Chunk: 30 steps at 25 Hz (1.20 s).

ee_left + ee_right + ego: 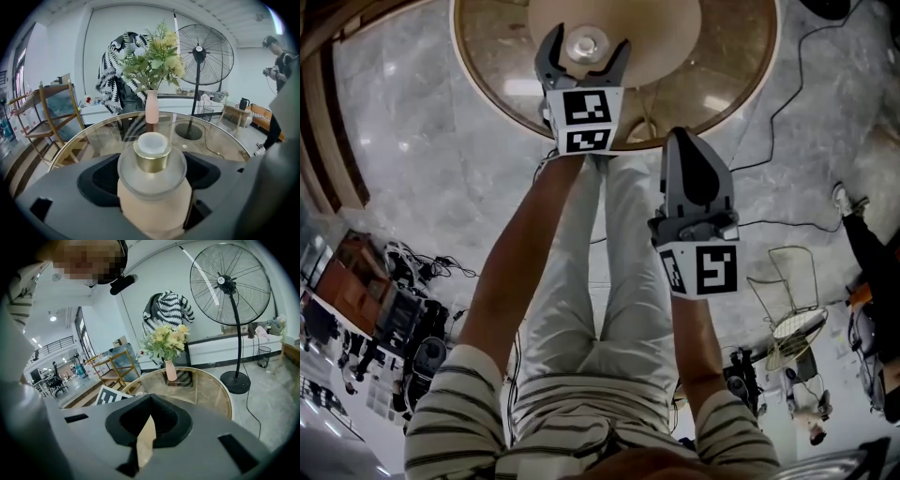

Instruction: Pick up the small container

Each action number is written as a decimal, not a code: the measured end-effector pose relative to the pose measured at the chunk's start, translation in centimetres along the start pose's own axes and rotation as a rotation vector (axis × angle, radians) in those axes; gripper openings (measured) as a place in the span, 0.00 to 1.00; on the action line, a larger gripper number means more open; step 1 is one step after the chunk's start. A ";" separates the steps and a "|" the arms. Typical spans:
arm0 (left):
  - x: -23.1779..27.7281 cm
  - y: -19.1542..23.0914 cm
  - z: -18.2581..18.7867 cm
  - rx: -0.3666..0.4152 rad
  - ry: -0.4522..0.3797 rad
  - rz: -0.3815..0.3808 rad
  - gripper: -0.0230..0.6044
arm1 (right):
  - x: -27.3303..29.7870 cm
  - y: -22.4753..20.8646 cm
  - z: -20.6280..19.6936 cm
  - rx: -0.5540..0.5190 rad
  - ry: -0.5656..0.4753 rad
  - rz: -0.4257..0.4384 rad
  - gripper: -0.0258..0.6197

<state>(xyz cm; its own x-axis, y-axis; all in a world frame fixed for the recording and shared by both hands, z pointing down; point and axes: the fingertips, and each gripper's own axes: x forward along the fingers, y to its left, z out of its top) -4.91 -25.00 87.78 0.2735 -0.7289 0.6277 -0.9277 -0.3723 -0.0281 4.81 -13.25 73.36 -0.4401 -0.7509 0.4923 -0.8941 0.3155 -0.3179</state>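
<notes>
- left gripper (589, 39) has its jaws spread wide with the small container (152, 152) sitting right between them. As far as I can see neither pad is pressing on it, so it's released, not gripped.
- the container stands upright on the table (487, 84), well in from the rim and well apart from the pink vase (152, 107) of flowers further back.
- right gripper (684, 139) hangs out past the table's edge with its jaws clenched together and nothing in them.
- what could go wrong, imo: it's a round glass thing on a slick glass top. If one jaw touches first, it'll probably skate sideways instead of getting squeezed.
- if the jaws close up high on the narrow collar instead of the wider shoulder, the grip could be flimsy and the thing might tip or pop out.
- a curved, smooth wall can squirt forward out of the pads if the close lands off-centre, and a fall onto that table could chip something.
- materials: clear glass shoulder, domed and round, with a shiny brass-coloured collar and a frosted whitish cap on top.
- there's a peach-beige mass below the shoulder. I can't tell if that's the container's body or the table's base showing through.
- table top is round, transparent and glossy, with a warm wood-toned rim. The jaws have matte black pads in grey plastic.
</notes>
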 end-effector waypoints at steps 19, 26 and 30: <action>1.7 -0.1 0.3 -0.012 -0.057 0.031 0.55 | -0.1 -1.5 -0.3 0.012 0.015 -0.024 0.05; 1.3 -0.4 -0.1 -0.042 -0.035 -0.007 0.56 | -0.5 -1.3 -0.3 0.003 0.009 -0.026 0.05; 0.3 -0.8 0.9 -0.049 -0.046 -0.020 0.56 | -0.8 -1.4 0.5 -0.004 -0.004 -0.028 0.05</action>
<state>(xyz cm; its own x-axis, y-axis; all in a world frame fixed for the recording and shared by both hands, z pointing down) -3.87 -25.47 87.30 0.3024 -0.7478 0.5911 -0.9329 -0.3594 0.0225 6.41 -13.36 73.03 -0.4144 -0.7617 0.4980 -0.9065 0.2965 -0.3007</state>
